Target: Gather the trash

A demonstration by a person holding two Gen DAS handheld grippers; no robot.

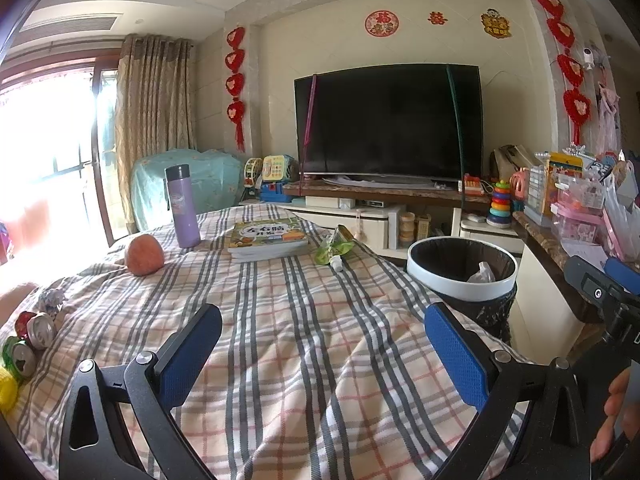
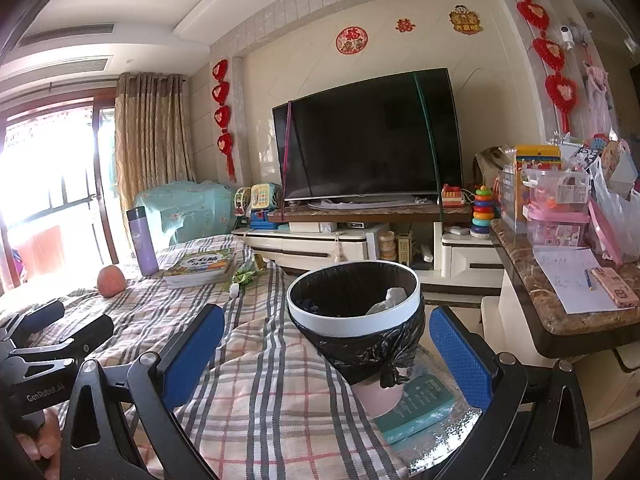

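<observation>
Both tools are spread apart and empty — the left tool [image 1: 322, 354] over the checked bedspread [image 1: 300, 320], the right tool [image 2: 326, 354] pointing at the lined trash bin [image 2: 354, 314] off the bed's edge. In the left view the trash sits in two spots: crushed cans [image 1: 34, 340] at about nine o'clock, and a green wrapper [image 1: 334, 246] at twelve, just beside the books [image 1: 268, 238]. The cans look light, stiff and slick — best pinched across the dented body. The wrapper is limp, so take a bunched fold.

Left gripper [image 1: 322, 350] and right gripper [image 2: 326, 354]: black frames, silver screws, blue textured pads [image 1: 456, 354]. One body reads, apparently, "GenRobot.AI".
</observation>
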